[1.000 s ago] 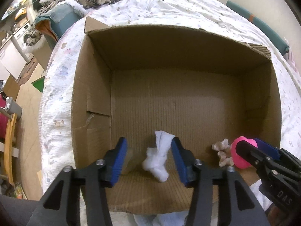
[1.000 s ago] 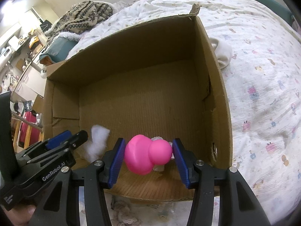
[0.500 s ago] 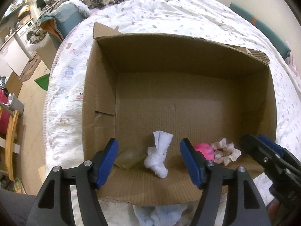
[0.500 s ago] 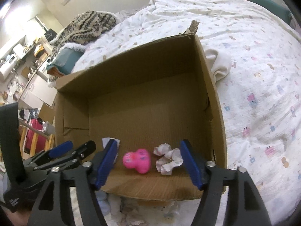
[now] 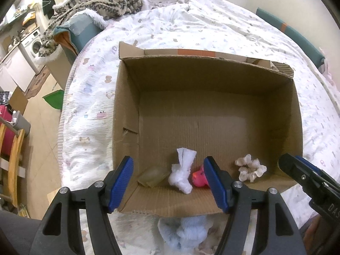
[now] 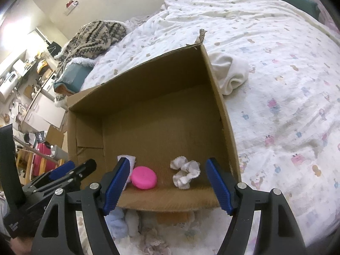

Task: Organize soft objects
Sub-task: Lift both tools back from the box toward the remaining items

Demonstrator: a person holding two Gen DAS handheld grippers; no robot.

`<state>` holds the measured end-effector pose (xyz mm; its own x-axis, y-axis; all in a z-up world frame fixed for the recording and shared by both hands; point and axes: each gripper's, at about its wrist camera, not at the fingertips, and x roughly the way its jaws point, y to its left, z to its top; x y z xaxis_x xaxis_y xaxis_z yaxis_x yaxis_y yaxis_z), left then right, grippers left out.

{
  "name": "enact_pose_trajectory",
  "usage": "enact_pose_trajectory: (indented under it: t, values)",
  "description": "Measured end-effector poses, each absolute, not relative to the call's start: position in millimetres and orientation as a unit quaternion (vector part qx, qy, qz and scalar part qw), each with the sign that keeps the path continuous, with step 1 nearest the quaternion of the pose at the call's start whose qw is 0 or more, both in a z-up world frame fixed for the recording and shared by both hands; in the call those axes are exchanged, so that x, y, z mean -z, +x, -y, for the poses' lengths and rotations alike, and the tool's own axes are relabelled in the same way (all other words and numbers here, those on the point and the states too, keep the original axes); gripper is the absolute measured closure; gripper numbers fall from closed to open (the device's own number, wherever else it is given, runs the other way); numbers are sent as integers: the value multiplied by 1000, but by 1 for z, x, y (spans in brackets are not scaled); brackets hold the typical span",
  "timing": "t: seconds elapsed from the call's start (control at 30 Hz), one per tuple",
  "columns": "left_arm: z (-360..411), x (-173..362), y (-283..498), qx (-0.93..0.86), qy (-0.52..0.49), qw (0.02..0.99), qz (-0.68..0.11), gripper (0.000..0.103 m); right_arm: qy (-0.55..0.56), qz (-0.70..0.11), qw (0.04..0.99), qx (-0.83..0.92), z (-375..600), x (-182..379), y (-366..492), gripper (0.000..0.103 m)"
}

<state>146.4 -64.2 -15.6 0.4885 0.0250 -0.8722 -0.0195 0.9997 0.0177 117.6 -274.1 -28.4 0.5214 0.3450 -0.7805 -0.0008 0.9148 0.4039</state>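
The left gripper (image 5: pixel 169 179) and the right gripper (image 6: pixel 167 180) both hover spread wide over the near edge of the cardboard box (image 5: pixel 127 114), gripping nothing. On the box floor, past the fingertips, lie a knotted white cloth (image 5: pixel 183 173), a pink squishy toy (image 6: pixel 144 177) and a cream scrunchie (image 6: pixel 185 172), side by side near the front wall.

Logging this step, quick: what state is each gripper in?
Left gripper: open, holding nothing.
Right gripper: open, holding nothing.
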Motion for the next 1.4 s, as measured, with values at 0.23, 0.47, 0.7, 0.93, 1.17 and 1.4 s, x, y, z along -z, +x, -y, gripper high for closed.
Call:
enact_pose_trajectory:
  t: [0.23,0.47,0.7,0.93,1.17,1.4]
  values:
    - [60,8,129,-10,1,866,-500,37,170,-474,859,-96,276,22,104,25]
    - [48,3,113,-8,-6,870,-493,37,168,-480,856,-93,276,24,90,25]
    - [36,7,93,-7,-14,870,-493,37,169,-489,851,-91,275,28,74,25]
    - [27,13,77,-7,-28,870,-492,37,175,-500,844,-86,275,33,62,25]
    - [21,23,67,-7,-43,870,-492,37,170,-507,841,-81,273,37,51,25]
    - [18,32,59,-1,-52,866,-497,37,175,-514,836,-75,272,42,44,25]
